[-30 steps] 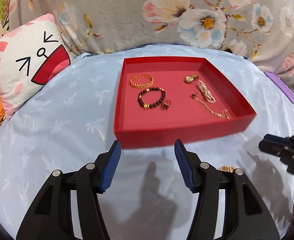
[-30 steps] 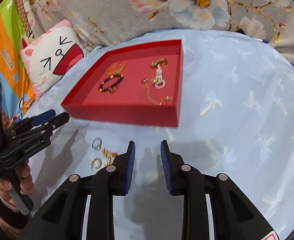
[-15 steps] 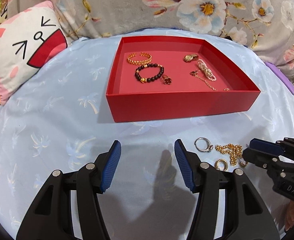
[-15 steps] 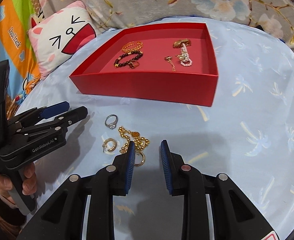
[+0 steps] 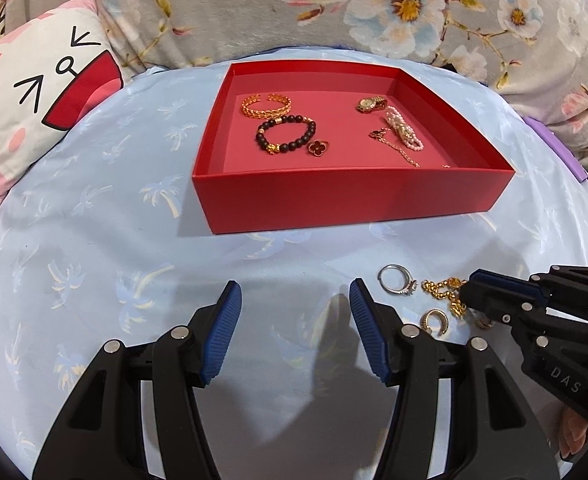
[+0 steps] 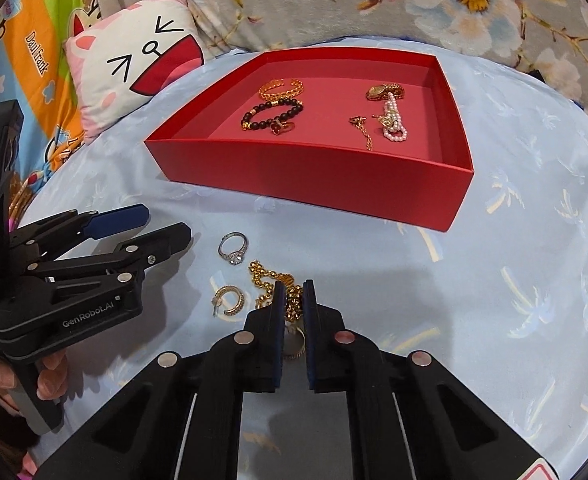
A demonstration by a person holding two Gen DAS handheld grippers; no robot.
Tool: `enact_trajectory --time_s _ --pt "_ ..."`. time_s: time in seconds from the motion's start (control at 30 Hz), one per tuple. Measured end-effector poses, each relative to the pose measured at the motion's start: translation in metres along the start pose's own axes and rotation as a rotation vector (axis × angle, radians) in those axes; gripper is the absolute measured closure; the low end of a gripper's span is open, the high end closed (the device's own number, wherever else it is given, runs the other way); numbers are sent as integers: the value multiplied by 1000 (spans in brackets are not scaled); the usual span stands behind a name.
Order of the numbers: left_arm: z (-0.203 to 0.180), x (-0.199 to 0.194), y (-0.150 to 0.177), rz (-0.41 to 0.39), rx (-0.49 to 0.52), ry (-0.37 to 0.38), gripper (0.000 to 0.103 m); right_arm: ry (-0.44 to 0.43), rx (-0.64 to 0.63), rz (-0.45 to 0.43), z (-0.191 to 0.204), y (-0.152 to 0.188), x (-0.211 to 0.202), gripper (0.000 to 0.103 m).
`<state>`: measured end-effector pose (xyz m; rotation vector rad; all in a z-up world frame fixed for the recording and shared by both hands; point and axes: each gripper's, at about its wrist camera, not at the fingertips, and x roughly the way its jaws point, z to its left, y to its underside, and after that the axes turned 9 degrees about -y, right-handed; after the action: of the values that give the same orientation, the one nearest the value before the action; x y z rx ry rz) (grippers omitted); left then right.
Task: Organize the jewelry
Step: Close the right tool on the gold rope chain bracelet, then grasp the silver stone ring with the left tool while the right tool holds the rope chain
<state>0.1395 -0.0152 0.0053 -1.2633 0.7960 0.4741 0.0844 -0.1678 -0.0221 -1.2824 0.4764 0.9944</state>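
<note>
Loose jewellery lies on the pale blue cloth in front of the red tray (image 6: 313, 176): a silver ring (image 6: 233, 248), a gold hoop earring (image 6: 230, 300) and a gold bead chain (image 6: 260, 276). My right gripper (image 6: 294, 292) points down at the chain, and its jaws are closing with the chain's beads pinched between the blue pads. Seen from the left wrist, that gripper (image 5: 471, 292) covers the chain's (image 5: 439, 286) right end. My left gripper (image 5: 294, 308) stands open over bare cloth, left of the silver ring (image 5: 395, 278), with nothing between its fingers.
The tray (image 5: 353, 196) holds a gold bangle (image 5: 268, 106), a black bead bracelet (image 5: 286, 134), a watch (image 5: 369, 104), pearls (image 5: 403, 132) and a thin chain. A cat-face pillow (image 5: 34, 92) lies at the left. Floral fabric rises behind.
Both grippers sank toward the cloth. My right gripper moved over the loose jewellery and its jaws came together on the gold chain. The left jaws kept their width.
</note>
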Motion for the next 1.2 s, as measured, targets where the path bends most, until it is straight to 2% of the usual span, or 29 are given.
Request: enact_trajectory --time_s 0.1,0.13,0.3,0.43,0.73,1.03,1.2 --pt "-2 1 1 3 6 7 49 4 18 -6 -5 0 -4 97" --pt "-3 1 1 5 10 11 49 5 26 -11 -7 0 -5 101" --pt "-13 -2 4 -2 39 41 48 10 81 -50 -25 -2 -21 101" --pt "-26 -6 5 -15 67 67 42 28 107 -75 -37 -1 -34 101" --pt "-52 -1 -1 -12 95 62 43 34 121 -64 -40 1 -36 101" --pt "-60 1 -3 -18 117 48 69 30 115 -58 -36 3 -34 101" --pt "-57 0 -2 -20 131 52 78 30 115 -57 -36 3 -34 101"
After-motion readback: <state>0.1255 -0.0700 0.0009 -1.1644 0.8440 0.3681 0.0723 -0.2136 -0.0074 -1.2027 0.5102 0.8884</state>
